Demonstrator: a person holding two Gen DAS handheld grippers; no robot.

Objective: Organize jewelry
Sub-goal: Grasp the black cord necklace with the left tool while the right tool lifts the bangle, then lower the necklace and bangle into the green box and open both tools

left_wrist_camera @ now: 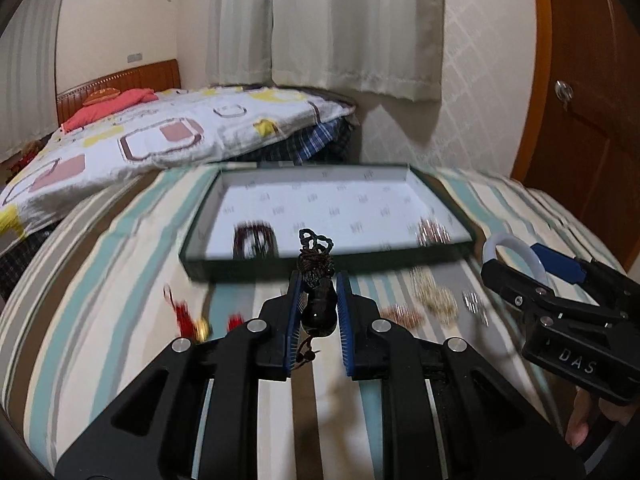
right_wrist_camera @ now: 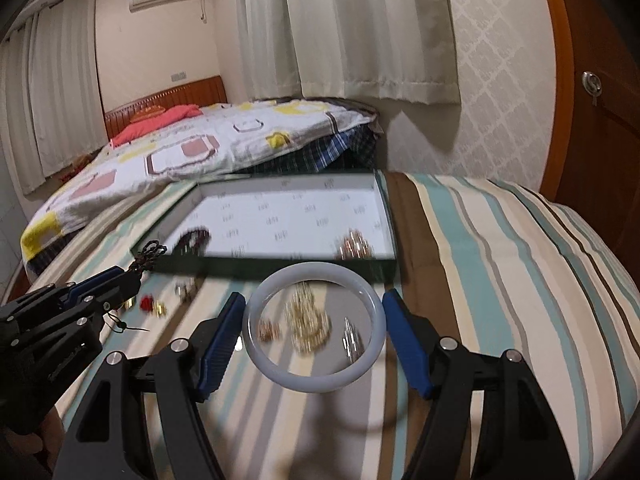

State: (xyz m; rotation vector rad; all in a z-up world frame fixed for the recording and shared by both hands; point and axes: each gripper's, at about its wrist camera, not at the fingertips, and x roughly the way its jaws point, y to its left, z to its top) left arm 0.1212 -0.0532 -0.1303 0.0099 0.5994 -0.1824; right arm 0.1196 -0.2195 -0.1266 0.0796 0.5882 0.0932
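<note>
My left gripper (left_wrist_camera: pixel 318 300) is shut on a dark pendant with a braided cord (left_wrist_camera: pixel 316 280), held above the striped cloth in front of the shallow box (left_wrist_camera: pixel 200 256). My right gripper (right_wrist_camera: pixel 314 320) is shut on a white jade bangle (right_wrist_camera: pixel 256 344), held flat above loose gold and silver jewelry (right_wrist_camera: pixel 308 328). The box (right_wrist_camera: pixel 390 216) holds a dark bead bracelet (left_wrist_camera: pixel 254 240) at its near left and a pink-gold piece (left_wrist_camera: pixel 432 232) at its near right. The right gripper with the bangle (left_wrist_camera: pixel 516 246) shows at the right of the left wrist view. The left gripper (right_wrist_camera: pixel 124 284) shows at the left of the right wrist view.
Red-and-gold pieces (left_wrist_camera: pixel 192 316) lie left of the left gripper, and gold, copper and silver pieces (left_wrist_camera: pixel 434 300) lie to its right. A bed with a patterned quilt (left_wrist_camera: pixel 160 136) stands behind the table. Curtains (left_wrist_camera: pixel 352 28) and a wooden door (left_wrist_camera: pixel 592 100) are at the back and right.
</note>
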